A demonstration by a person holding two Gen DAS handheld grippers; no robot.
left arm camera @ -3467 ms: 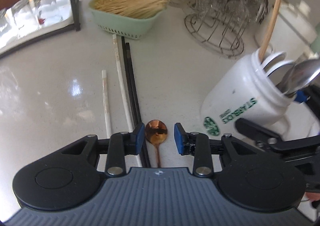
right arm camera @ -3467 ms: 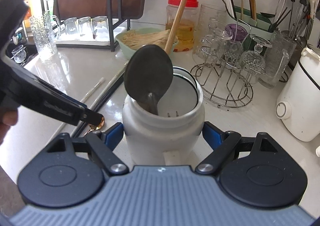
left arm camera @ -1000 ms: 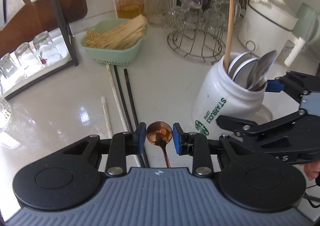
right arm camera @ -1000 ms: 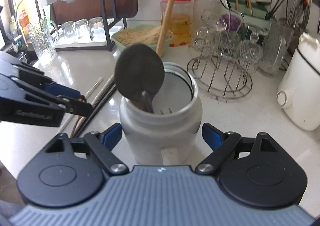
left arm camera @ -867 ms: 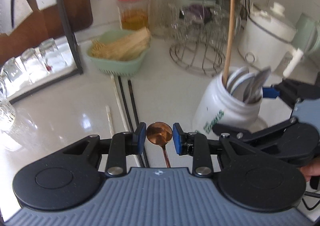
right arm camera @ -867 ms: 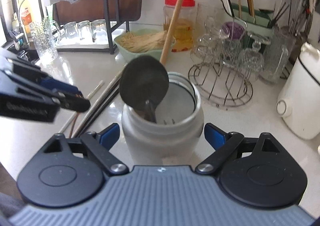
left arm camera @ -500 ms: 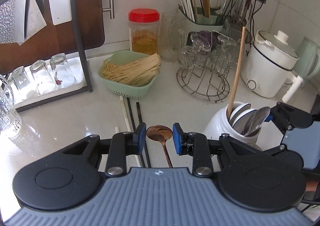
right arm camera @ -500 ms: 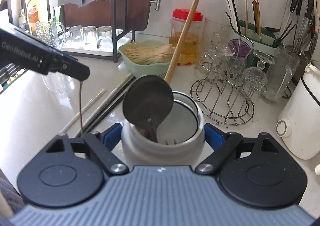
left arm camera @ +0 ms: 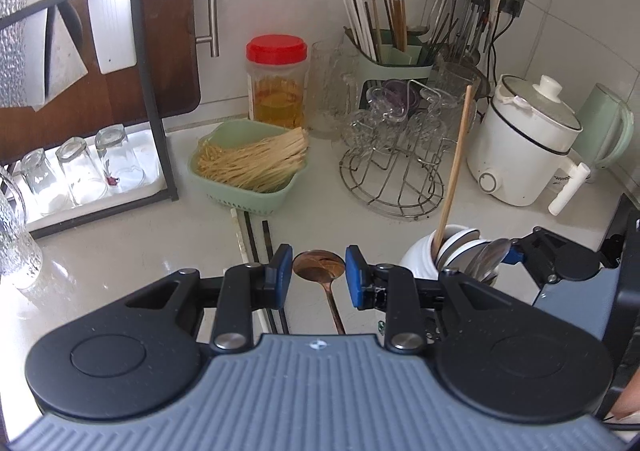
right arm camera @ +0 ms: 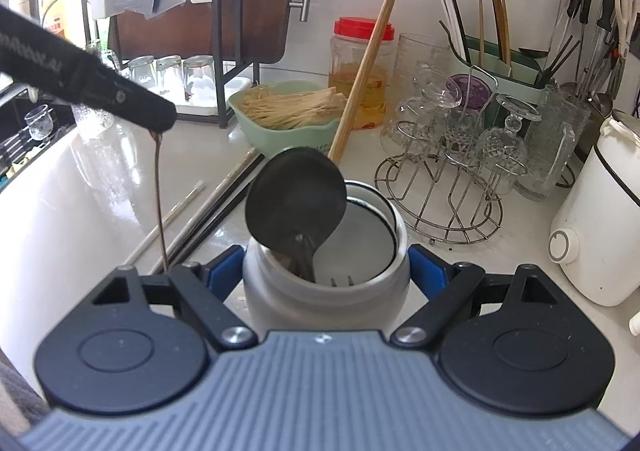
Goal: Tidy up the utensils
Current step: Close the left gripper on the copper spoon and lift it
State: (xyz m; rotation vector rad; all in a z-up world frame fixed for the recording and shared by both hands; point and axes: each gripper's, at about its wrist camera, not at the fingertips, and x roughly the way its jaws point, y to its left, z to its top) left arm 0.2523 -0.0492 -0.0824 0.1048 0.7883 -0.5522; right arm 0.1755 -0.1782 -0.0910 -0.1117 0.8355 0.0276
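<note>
My left gripper (left arm camera: 319, 274) is shut on a copper spoon (left arm camera: 320, 269) and holds it well above the counter; in the right wrist view the spoon (right arm camera: 159, 195) hangs handle-down from the left gripper (right arm camera: 158, 123). My right gripper (right arm camera: 326, 271) is shut on a white Starbucks jar (right arm camera: 326, 291), also in the left wrist view (left arm camera: 420, 257). The jar holds a dark ladle (right arm camera: 296, 203), a wooden stick (right arm camera: 368, 59) and several spoons. White and black chopsticks (right arm camera: 208, 219) lie on the counter left of the jar.
A green basket of sticks (left arm camera: 250, 167), a red-lidded jar (left arm camera: 277, 79), a wire glass rack (left arm camera: 394, 155), a green utensil caddy (left arm camera: 394, 51), a white cooker (left arm camera: 524, 143), and a glass tray under a black rack (left arm camera: 80, 171) stand around the counter's back.
My left gripper closed on the copper spoon and lifted it off the counter, rising high. The right gripper keeps holding the jar in place.
</note>
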